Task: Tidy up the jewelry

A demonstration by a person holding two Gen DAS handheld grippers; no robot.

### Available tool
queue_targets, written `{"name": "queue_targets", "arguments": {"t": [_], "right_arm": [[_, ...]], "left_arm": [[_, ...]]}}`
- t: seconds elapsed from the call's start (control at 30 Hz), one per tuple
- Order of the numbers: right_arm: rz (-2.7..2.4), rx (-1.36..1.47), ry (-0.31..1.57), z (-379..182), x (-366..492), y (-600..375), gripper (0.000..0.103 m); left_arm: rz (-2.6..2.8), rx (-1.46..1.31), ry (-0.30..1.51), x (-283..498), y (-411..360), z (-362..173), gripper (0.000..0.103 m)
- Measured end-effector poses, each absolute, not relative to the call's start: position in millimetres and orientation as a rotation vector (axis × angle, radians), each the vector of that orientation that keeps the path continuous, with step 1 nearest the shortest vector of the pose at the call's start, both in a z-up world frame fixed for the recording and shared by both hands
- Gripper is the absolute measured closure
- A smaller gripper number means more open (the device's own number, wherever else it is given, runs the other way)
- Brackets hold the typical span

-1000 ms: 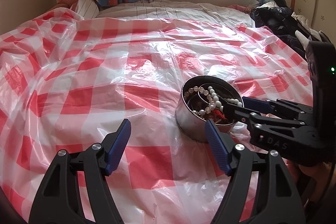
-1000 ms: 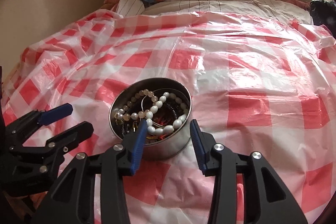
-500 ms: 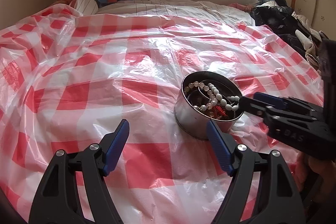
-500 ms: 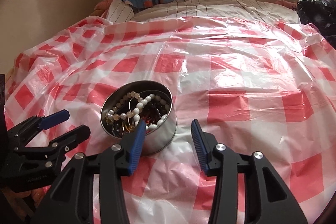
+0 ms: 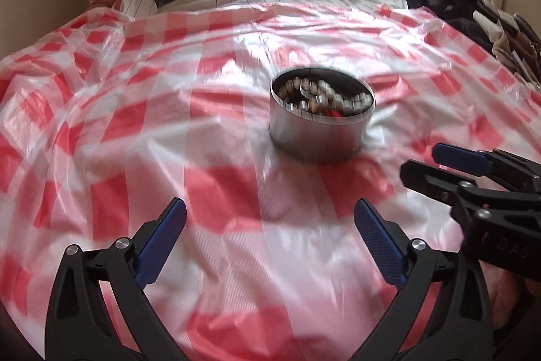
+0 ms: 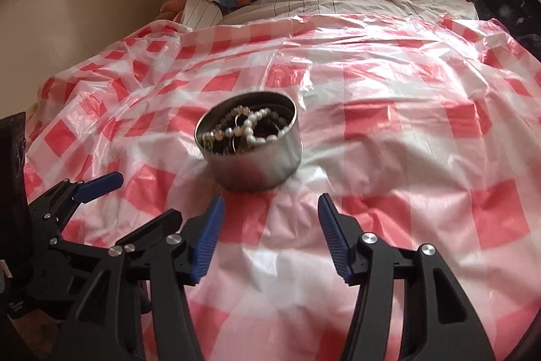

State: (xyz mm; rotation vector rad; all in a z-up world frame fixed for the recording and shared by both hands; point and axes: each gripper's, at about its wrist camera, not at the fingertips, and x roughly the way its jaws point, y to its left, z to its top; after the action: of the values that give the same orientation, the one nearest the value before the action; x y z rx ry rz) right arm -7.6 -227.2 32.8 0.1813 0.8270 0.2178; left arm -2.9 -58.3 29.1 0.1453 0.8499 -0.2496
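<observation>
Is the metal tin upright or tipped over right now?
Upright. The metal tin stands on the checked plastic sheet, open mouth up, with pearl bead strands heaped inside. Neither gripper touches it.

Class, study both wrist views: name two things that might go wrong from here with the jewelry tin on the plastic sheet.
1. The round silver metal tin sits on a wrinkled red-and-white checked plastic sheet; a nudge might slide or tip it.
2. The white pearl bead strand lies tangled with other pieces; lifting it may drag them out.
</observation>
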Motion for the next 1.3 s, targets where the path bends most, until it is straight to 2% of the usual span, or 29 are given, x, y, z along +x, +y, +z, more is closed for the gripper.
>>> {"name": "queue_targets", "arguments": {"t": [0.2,0.47,0.77,0.93,1.3], "right_arm": [[0.15,0.19,0.865,18.4,-41.1,-238.7,0.041],[0.134,0.116,0.843,14.5,-46.3,-225.2,0.025],[0.122,0.137,0.794,17.7,-45.0,-226.3,0.024],[0.113,0.119,0.816,14.3,-40.0,-222.7,0.018],[0.108,0.098,0.831,11.6,-37.6,-216.4,0.014]], "left_arm": [[-0.208,0.101,0.872,-25.4,-46.6,21.6,0.007],[-0.15,0.09,0.882,-10.1,-39.7,18.0,0.007],[-0.156,0.066,0.876,-8.9,-36.0,13.8,0.007],[-0.147,0.085,0.884,-7.9,-37.4,11.1,0.007],[-0.138,0.086,0.898,-5.7,-39.3,7.3,0.007]]}}
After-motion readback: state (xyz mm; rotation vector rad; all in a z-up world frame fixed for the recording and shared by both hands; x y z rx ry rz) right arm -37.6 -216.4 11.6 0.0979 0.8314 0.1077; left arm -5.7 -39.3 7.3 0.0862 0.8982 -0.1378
